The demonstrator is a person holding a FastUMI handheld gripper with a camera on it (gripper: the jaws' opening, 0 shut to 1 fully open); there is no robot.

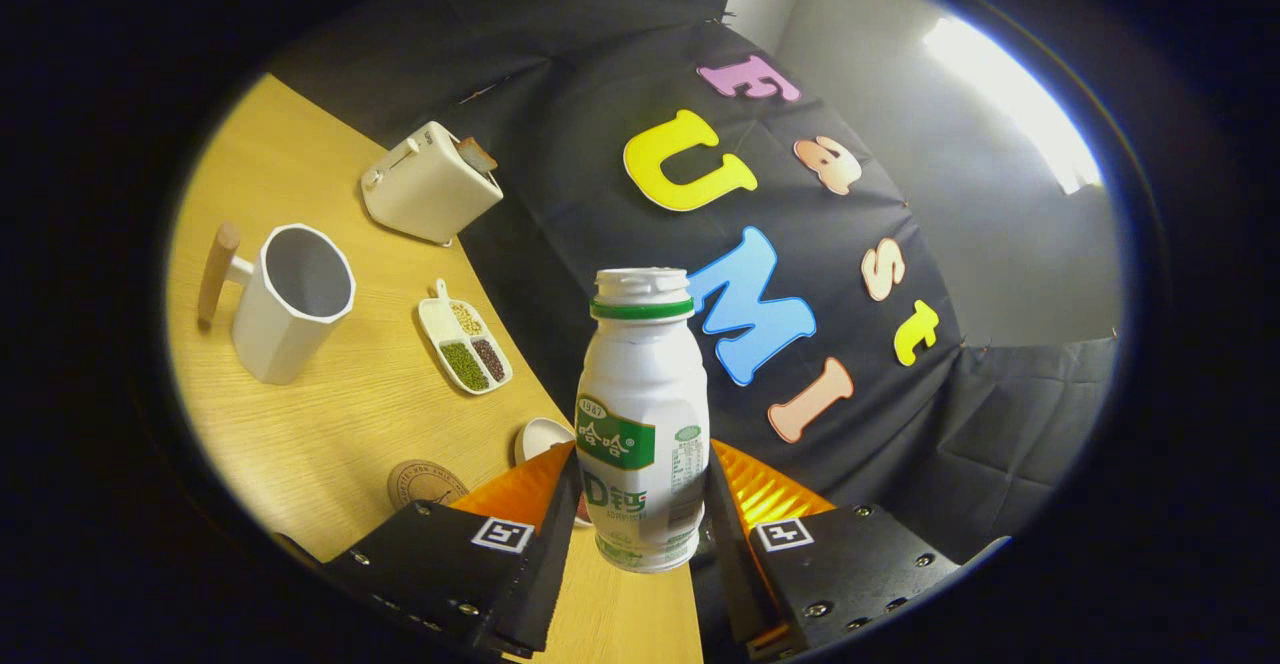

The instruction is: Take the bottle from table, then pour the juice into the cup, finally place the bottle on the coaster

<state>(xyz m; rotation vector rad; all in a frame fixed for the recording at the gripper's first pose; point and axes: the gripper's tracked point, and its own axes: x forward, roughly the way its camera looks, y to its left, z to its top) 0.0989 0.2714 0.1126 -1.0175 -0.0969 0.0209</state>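
Note:
A small white bottle (pixel 641 414) with a green neck ring and a green label stands between my two fingers, and my gripper (pixel 642 504) is shut on its lower half. The bottle hangs above the wooden table (pixel 330 424), and the whole view is tilted. A white faceted cup (pixel 290 304) with a wooden handle stands well beyond the left finger, its mouth open toward me. A round brown coaster (pixel 425 484) lies on the table just ahead of the left finger.
A white toaster (pixel 430 182) with a slice of bread in it sits beyond the cup at the back of the table. A white divided dish (pixel 466 349) of beans lies between cup and bottle. A small white bowl (pixel 543 437) peeks out beside the left finger.

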